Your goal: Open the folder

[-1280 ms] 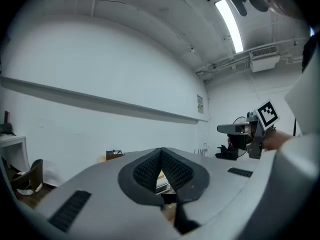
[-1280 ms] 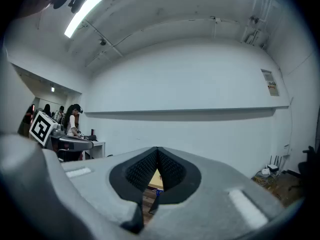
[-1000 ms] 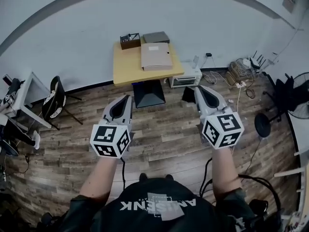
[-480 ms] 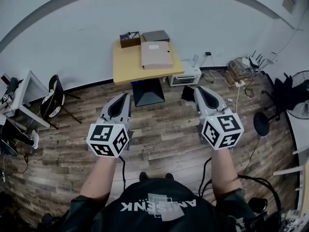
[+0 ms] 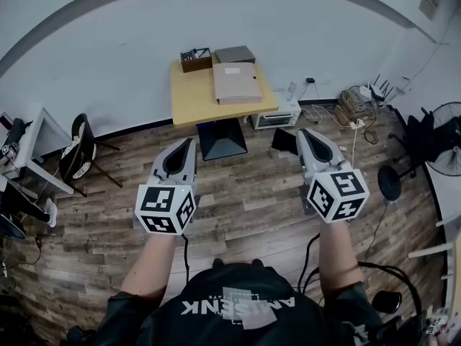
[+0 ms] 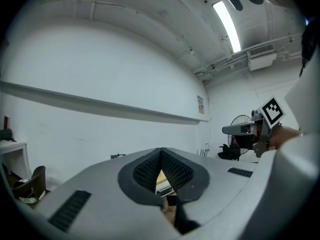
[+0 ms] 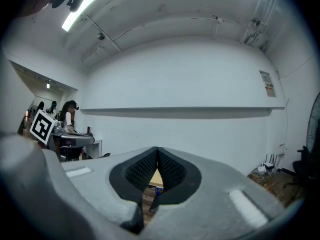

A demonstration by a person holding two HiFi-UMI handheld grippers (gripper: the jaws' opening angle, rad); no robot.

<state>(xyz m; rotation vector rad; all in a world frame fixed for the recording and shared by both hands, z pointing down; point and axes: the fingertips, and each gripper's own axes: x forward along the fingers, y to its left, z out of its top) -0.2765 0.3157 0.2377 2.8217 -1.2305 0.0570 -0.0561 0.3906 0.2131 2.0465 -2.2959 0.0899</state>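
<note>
A beige folder (image 5: 237, 83) lies flat and closed on a small yellow-topped table (image 5: 194, 98) against the far wall. Both grippers hang in the air over the wooden floor, well short of that table. My left gripper (image 5: 189, 144) is shut with nothing in it, level and aimed at the table. My right gripper (image 5: 302, 132) is shut and empty too. In the left gripper view, its jaw tips (image 6: 161, 153) meet and a sliver of the table shows through the gap below; the right gripper view shows the same with its tips (image 7: 157, 152).
A dark box (image 5: 194, 60) and a grey box (image 5: 233, 54) stand at the table's back edge. A white appliance (image 5: 278, 114) sits on the floor right of the table, cables (image 5: 354, 107) beyond it. A chair (image 5: 78, 150) and desk (image 5: 29, 146) are at the left, a fan (image 5: 448, 139) at the right.
Both grippers have shifted a little across the floor, with the whole view drifting slightly right. The jaws stay shut.
</note>
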